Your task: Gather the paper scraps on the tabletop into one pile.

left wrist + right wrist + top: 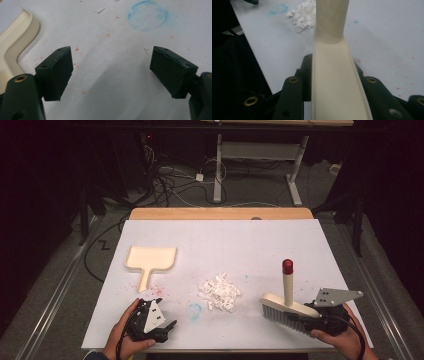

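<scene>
Dustpan (152, 258) lies empty at the bench's (250, 240) left, handle toward the person. The right tool (309, 317) pinches the brush (287, 306) by its head at the front right; the head's long axis runs across the bench, the red-tipped handle upright. White scraps (219, 292) sit between brush and dustpan. The left tool (111, 72) rests spread, gripping nothing, near a blue ring (148, 15).

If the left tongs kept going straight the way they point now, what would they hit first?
Probably the bare white table sheet. The left tongs stand open and empty, tilted down at it. Just ahead lies a faint blue chalk ring; the cream plastic dustpan sits off to the side. Depth is hard to judge.
</scene>
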Available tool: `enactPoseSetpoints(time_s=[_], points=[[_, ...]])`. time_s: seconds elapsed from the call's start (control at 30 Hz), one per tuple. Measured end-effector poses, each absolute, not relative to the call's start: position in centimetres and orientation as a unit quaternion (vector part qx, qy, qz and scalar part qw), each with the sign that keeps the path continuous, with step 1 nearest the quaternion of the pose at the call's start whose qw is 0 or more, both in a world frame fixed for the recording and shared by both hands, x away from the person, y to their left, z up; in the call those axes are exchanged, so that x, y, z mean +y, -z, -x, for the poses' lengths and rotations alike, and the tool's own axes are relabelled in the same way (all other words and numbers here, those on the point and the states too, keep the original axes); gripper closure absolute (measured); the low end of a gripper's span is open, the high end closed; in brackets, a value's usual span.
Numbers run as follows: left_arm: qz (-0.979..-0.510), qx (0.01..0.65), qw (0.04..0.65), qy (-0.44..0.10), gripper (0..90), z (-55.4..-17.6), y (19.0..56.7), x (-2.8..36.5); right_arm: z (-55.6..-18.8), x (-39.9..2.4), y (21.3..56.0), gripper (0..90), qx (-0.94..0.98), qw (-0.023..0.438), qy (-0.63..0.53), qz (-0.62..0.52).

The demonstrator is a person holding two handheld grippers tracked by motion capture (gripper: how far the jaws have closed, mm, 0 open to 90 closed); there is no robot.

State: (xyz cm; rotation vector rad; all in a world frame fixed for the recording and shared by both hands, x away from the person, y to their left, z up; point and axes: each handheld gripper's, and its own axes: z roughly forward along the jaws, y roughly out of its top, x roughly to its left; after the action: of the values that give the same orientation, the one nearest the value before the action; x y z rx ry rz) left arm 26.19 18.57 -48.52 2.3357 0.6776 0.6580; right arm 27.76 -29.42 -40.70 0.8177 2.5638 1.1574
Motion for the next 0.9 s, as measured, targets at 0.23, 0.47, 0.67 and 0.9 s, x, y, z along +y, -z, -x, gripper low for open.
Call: enactPoseSetpoints(time_s=[0.23,0.47,0.67,0.9], points=[[-0.885,0.256,0.301,-0.247,17.5,-26.3,48.6,18.5,-31.5,-29.7,41.4,68.0,0.877,0.096,-0.359,-0.304],[-0.885,0.257,0.299,-0.246,17.5,-26.2,48.7,18.5,-34.1,-30.1,41.9,66.9,0.876,0.066,-0.358,-0.317],[-0.886,0.255,0.301,-0.243,17.4,-26.3,48.7,18.4,-36.0,-30.0,42.1,61.5,0.881,0.067,-0.343,-0.320],[-0.886,0.256,0.303,-0.240,17.5,-26.3,48.8,18.5,-38.7,-30.7,42.1,52.3,0.880,0.054,-0.344,-0.323]])
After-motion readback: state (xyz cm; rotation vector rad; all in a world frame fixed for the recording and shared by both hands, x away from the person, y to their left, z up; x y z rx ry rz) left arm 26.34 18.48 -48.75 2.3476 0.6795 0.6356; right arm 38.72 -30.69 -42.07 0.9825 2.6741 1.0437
